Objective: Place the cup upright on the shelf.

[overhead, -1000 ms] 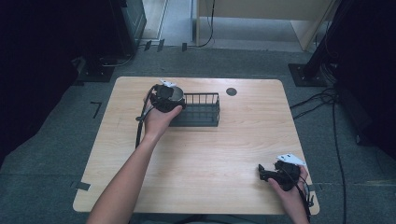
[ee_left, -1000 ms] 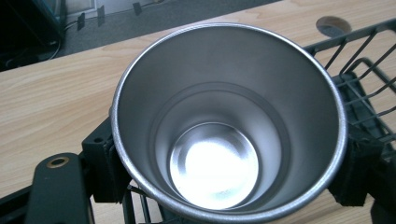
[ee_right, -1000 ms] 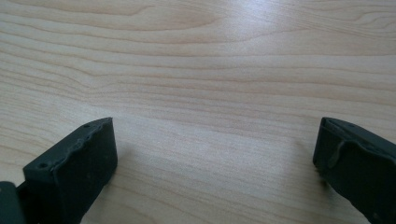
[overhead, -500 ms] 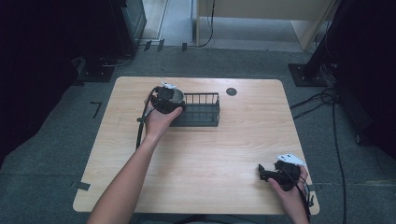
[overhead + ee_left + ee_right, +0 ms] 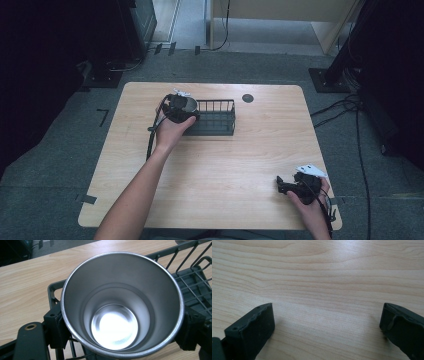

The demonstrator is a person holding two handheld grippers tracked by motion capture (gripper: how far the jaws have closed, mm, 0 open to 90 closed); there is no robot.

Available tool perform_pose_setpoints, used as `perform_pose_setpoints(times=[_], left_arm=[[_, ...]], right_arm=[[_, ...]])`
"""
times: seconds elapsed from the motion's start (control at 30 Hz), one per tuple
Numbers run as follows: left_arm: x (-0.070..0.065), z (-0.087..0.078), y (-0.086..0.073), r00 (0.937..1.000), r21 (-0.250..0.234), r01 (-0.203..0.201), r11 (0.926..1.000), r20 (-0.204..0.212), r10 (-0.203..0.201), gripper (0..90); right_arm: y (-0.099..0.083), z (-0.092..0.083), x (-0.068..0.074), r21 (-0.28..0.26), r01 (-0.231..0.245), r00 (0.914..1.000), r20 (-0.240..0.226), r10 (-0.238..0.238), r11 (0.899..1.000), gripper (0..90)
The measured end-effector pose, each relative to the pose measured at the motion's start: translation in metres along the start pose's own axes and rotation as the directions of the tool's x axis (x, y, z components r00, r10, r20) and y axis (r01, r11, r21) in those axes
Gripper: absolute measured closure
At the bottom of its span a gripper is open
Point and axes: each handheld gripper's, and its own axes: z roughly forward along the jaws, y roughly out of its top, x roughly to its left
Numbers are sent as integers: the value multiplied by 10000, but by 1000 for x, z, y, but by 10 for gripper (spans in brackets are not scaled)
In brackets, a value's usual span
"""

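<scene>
A: Item one, largest?

B: Your wooden table [image 5: 225, 165], pale grain, with a small dark round disc [image 5: 248, 98] near its far edge, at about one o'clock from centre.

A: Item two?

B: A black wire basket [image 5: 216, 119], at roughly twelve o'clock from the table's centre.

A: Item three?

B: A steel cup [image 5: 120, 305], mouth toward your left gripper's camera, inside bare and shiny. It sits over the basket's left end, at nine o'clock of the basket.

A: And my grippers?

B: Your left gripper [image 5: 178, 107] is clamped on the cup, a black jaw pressed to each side of its wall. Your right gripper [image 5: 287, 185] rests at five o'clock on the table, jaws spread wide over bare wood, holding nothing.
</scene>
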Motion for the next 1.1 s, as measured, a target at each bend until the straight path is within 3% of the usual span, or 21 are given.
perform_pose_setpoints(times=[0.37,0.77,1.1], left_arm=[[1,-2,1,10000,108,49,9999,6,-49,175],[2,-10,10,9998,169,173,9997,43,-173,46],[5,-23,11,9997,15,201,9998,162,-202,8]], right_arm=[[0,0,0,4,4,10000,-4,-4,10000,0],[0,0,0,5,2,10000,-4,-2,10000,0],[0,0,0,3,-1,10000,-3,1,10000,0]])
